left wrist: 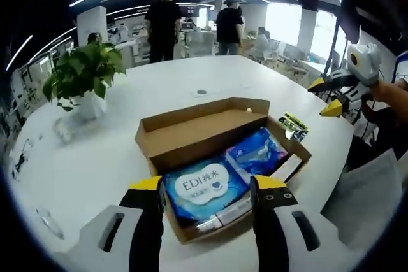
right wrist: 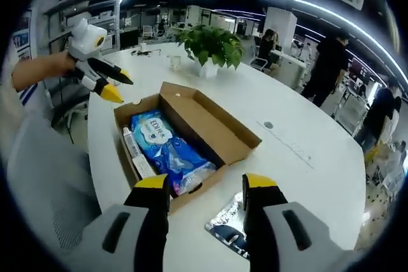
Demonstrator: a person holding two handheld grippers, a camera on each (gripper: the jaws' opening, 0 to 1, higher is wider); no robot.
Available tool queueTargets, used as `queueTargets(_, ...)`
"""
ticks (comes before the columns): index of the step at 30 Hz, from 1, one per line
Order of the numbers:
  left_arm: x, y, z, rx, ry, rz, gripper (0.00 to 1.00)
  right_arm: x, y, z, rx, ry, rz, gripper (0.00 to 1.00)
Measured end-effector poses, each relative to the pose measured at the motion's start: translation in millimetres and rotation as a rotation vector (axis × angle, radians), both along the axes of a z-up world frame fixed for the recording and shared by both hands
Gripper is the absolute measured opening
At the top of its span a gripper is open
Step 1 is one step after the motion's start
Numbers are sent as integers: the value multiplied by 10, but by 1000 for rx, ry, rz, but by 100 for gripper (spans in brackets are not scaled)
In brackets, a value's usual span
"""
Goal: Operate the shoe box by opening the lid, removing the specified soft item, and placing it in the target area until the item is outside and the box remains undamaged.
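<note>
The shoe box (left wrist: 220, 157) sits open on the white desk (left wrist: 95, 164), its lid folded back. A blue soft pack (left wrist: 205, 190) lies inside. The left gripper (left wrist: 207, 190) and the right gripper (right wrist: 205, 189) are both wide open, holding nothing, near the box.

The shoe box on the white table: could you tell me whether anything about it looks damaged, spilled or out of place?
Nothing looks damaged. The shoe box sits open with its lid folded back, and the blue wipes pack lies inside it. One small dark packet lies loose on the table beside the box.
</note>
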State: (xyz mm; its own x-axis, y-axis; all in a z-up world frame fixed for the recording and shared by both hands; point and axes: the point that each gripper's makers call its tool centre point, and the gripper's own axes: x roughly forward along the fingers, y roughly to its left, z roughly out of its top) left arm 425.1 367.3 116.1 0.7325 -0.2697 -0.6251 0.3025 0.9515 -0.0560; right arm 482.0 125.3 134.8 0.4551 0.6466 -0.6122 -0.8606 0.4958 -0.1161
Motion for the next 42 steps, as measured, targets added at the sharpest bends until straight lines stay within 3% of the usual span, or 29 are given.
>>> queueTargets(10,-87,340,-221,12,33,72,48,-26,302,-299,-65,18,98,38)
queueTargets(17,-147,391,-443,-5,70,108,43,-23,420,-512,-109,9,151,32)
queueTargets(22,-143,372,-506,-26,77,116,41,41,551,-665,-135,-27,180,27)
queueTargets(28,-155,410,-645,-26,114,140,29,110,719,-847,-199,-76,231,23)
queueTargets(32,-220,448,-739,-34,142,160,20,128,806,-974,-219,-70,243,22)
queueTargets(42,-251,460,-812,-55,161,188,21,172,907,-1280,-291,-71,283,23)
